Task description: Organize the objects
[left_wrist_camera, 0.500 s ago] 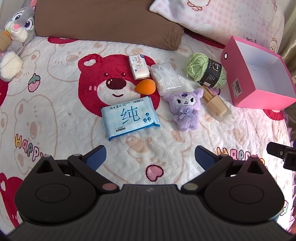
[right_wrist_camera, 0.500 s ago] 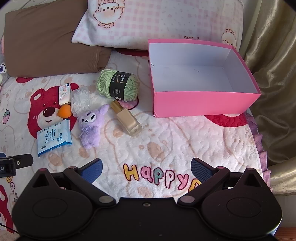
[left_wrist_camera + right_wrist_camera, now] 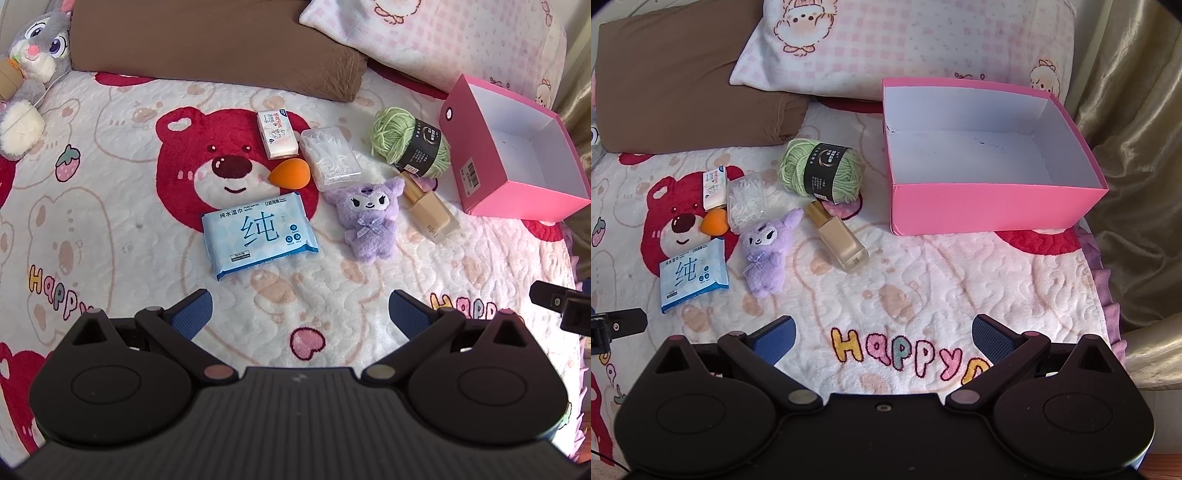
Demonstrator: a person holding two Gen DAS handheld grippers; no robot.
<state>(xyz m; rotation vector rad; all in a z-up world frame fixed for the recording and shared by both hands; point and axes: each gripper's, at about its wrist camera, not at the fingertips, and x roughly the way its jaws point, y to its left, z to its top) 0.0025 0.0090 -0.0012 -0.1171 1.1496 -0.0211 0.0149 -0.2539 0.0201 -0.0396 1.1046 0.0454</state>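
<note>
**Seven small things on the bedspread, the box empty**

Both grippers hung above the quilted bear-print bedspread, pointed steeply down. The left gripper and the right gripper each stood with jaws spread wide and nothing between them.

The open pink cardboard box sat empty at the right, near the pillows. To its left the objects lay in a loose cluster: a ball of pale green yarn, a beige glass foundation bottle with a gold cap lying on its side, a purple plush doll, a clear plastic case of floss picks, an orange teardrop makeup sponge, a small white tissue pack and a flat blue pack of wet wipes.

The bottle looked the heaviest, slickest and most breakable, best gripped across its flat body. Yarn, plush and sponge would likely squash, so a mid-body pinch should suit them. The wipes pack seemed floppy; its long edges probably offered the firmest hold.
</note>
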